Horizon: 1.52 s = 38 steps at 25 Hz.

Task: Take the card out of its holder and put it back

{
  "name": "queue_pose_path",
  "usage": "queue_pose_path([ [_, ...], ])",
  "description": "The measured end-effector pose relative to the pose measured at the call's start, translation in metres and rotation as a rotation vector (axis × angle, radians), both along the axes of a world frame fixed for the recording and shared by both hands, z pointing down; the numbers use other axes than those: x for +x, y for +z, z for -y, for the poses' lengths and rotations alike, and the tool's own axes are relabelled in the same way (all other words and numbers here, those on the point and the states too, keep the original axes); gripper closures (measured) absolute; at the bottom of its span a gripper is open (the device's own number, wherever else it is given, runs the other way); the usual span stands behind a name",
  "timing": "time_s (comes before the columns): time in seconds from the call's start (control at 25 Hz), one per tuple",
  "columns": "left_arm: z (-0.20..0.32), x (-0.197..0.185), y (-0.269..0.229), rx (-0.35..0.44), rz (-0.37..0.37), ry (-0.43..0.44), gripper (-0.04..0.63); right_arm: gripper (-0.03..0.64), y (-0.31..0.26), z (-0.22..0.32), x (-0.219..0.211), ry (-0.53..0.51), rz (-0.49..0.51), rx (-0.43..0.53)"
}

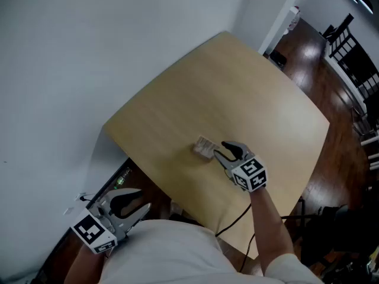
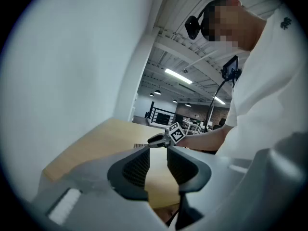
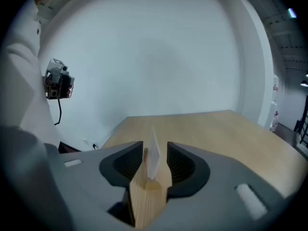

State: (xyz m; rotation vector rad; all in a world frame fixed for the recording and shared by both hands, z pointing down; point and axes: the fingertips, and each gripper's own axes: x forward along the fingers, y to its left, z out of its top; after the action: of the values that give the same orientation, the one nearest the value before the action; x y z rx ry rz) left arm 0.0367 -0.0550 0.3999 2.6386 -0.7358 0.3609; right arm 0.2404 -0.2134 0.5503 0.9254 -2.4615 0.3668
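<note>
A small wooden card holder [image 1: 204,148] with a white card stands near the front of the light wooden table [image 1: 237,81]. My right gripper [image 1: 219,149] reaches it from the right. In the right gripper view the card [image 3: 154,154] stands upright in the holder [image 3: 149,196] between the open jaws of the right gripper [image 3: 155,161], with a gap on each side. My left gripper [image 1: 142,199] hangs off the table's front left edge, open with nothing in it. In the left gripper view the left gripper [image 2: 158,165] looks along the tabletop at the holder [image 2: 140,145].
A white wall runs along the table's left and far sides. Dark wooden floor [image 1: 331,117] and black chairs [image 1: 355,58] lie to the right. A black cable [image 1: 234,220] trails from the right gripper across the table's front edge. A power strip [image 1: 121,179] lies below the table's left edge.
</note>
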Motion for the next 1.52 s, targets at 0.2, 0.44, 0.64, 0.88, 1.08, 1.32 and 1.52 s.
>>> queue_pose_path([
  [0.2,0.008,0.000,0.003,-0.006,-0.002,-0.026,0.476,0.456,0.016,0.013,-0.009,-0.074,0.005,-0.047],
  [0.44,0.008,0.002,0.009,-0.015,-0.004,-0.045,0.476,0.539,0.027,0.016,-0.018,-0.126,0.005,-0.066],
  [0.64,0.007,0.006,0.007,-0.022,-0.001,-0.032,0.476,0.584,0.023,0.016,-0.022,-0.147,0.013,-0.059],
  [0.88,0.008,-0.001,0.010,-0.025,0.002,-0.037,0.476,0.594,0.020,0.014,-0.023,-0.148,0.020,-0.056],
  [1.08,0.005,-0.007,0.008,-0.015,-0.004,-0.026,0.476,0.595,0.010,0.013,-0.024,-0.134,0.028,-0.048],
  [1.32,0.003,-0.012,0.004,0.003,-0.015,-0.013,0.476,0.595,-0.017,0.014,-0.018,-0.113,0.028,-0.011],
  [1.52,-0.001,-0.021,0.000,0.019,-0.035,0.006,0.476,0.595,-0.048,0.009,-0.020,-0.088,0.024,0.037],
])
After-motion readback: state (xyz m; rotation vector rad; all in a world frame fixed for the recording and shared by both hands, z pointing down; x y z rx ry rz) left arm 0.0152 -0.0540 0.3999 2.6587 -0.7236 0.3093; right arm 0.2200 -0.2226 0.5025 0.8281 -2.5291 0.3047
